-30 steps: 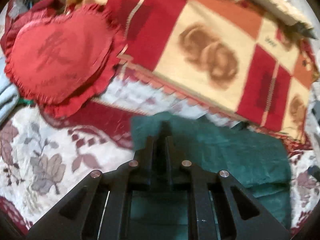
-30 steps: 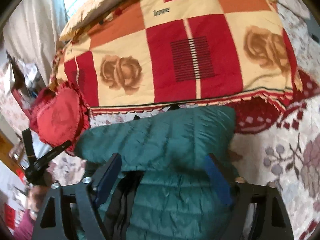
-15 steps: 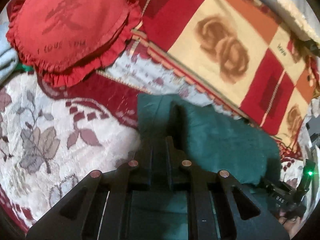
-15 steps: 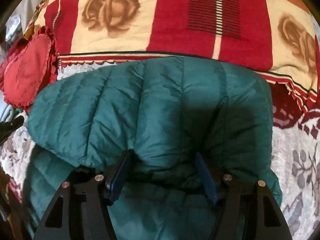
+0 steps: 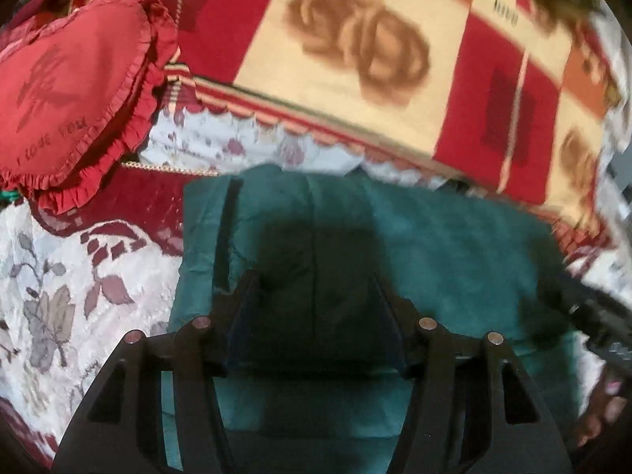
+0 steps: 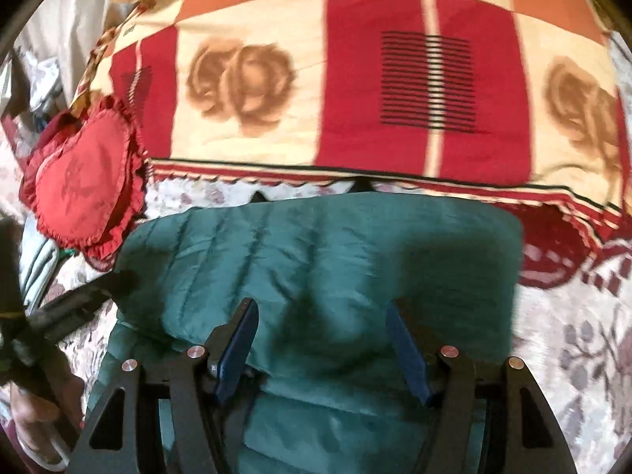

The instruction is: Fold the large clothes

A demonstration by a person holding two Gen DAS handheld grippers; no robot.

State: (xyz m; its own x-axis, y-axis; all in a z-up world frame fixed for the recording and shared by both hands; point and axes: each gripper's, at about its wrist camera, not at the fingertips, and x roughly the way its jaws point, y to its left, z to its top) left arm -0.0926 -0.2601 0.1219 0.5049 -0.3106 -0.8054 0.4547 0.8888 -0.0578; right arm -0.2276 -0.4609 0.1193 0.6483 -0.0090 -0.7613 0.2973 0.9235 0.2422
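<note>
Your green puffer jacket [image 6: 316,252] lies folded on the bed [image 6: 572,316], on the floral bedspread, its far edge just short of the checked rose blanket [image 6: 395,79] that covers the bed's far side. The red heart cushion [image 5: 67,94] sits near the jacket's left end, partly on the blanket. Your left tongs [image 5: 314,276] have just been opening — the jaws now stand apart over the jacket's dark, shadowed top layer, with fabric between them but not pinched. Your right tongs [image 6: 322,312] stand about half open, pads either side of a raised fold of the jacket; whether they actually press on it you cannot tell.
</note>
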